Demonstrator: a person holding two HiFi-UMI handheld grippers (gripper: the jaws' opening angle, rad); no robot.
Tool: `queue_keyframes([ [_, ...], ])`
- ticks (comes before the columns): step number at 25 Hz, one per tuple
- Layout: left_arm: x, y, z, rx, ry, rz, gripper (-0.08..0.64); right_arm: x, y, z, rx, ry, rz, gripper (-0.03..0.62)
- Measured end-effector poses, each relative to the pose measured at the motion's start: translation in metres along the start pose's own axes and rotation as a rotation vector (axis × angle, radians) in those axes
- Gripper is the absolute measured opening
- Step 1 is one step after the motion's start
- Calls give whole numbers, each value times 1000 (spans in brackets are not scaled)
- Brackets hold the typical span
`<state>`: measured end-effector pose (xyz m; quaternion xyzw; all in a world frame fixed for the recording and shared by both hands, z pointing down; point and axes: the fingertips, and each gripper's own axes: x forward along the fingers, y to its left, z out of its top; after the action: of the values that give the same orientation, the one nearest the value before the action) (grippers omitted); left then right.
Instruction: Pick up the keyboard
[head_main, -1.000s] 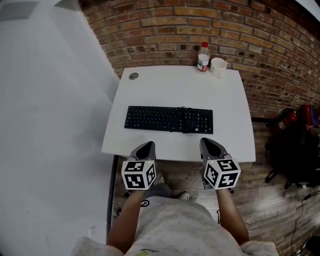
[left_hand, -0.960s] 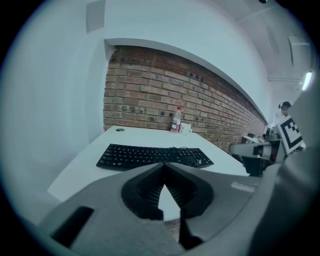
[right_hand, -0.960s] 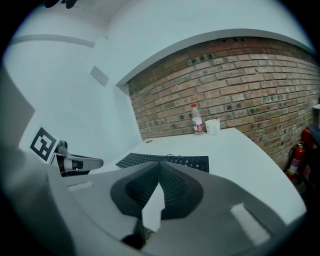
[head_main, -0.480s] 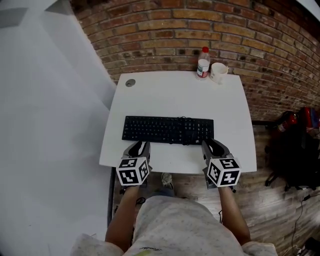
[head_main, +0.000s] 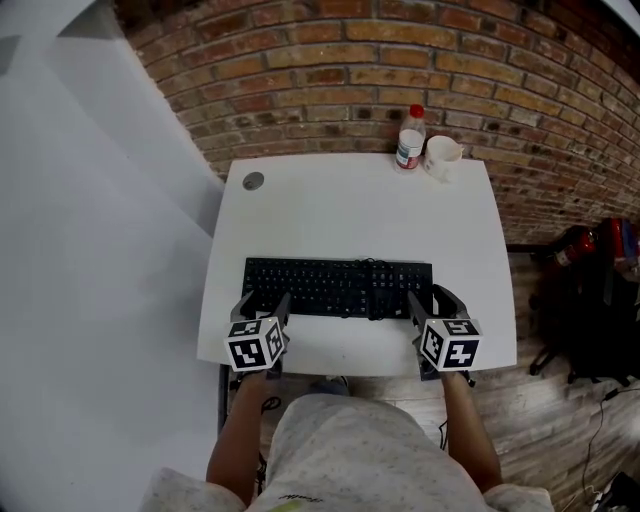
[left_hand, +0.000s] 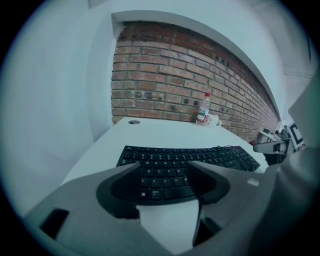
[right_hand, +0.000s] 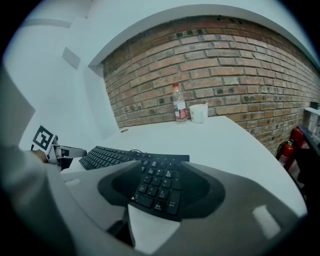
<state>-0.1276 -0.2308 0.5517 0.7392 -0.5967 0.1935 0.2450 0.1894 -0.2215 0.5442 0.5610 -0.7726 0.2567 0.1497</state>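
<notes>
A black keyboard (head_main: 338, 287) lies flat along the near half of the white table (head_main: 350, 205), with its cable bunched on top near the number pad. My left gripper (head_main: 263, 300) sits at the keyboard's near left corner, its jaws opening. In the left gripper view the keyboard (left_hand: 200, 156) shows between the jaws of the left gripper (left_hand: 162, 167), and the pads stand clear of it. My right gripper (head_main: 436, 297) is at the near right corner, its jaws also opening. The number pad end of the keyboard (right_hand: 159, 184) lies between the spread jaws of the right gripper (right_hand: 162, 163), unpressed.
A plastic bottle (head_main: 408, 140) and a white mug (head_main: 441, 156) stand at the table's far right edge against the brick wall. A round cable hole (head_main: 253, 181) is at the far left. A red extinguisher and dark bags (head_main: 580, 245) sit on the floor to the right.
Both grippers have come forward and down from the table's near edge to the keyboard's two near corners. Their jaws, shut before, have spread apart.
</notes>
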Motion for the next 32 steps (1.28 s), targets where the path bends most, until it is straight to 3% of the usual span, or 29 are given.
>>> queue_keyframes([
  [10,36,39,4,-2,74,-1,421,43,-19,-3,53,79,-68,348],
  [14,42,45,5,18,98,-12,436,52,-23,-5,80,106,-91,377],
  [16,45,49,5,30,108,-14,479,56,-25,-5,99,111,-95,394],
  [20,52,58,4,-2,132,-38,513,62,-26,-6,140,126,-96,408],
  [25,57,61,8,-16,138,-88,516,67,-21,-8,191,135,-73,395],
  [29,62,53,7,-38,171,-173,445,69,-20,-8,200,152,-55,394],
  [32,65,53,6,-54,171,-194,445,70,-19,-8,201,151,-57,394],
])
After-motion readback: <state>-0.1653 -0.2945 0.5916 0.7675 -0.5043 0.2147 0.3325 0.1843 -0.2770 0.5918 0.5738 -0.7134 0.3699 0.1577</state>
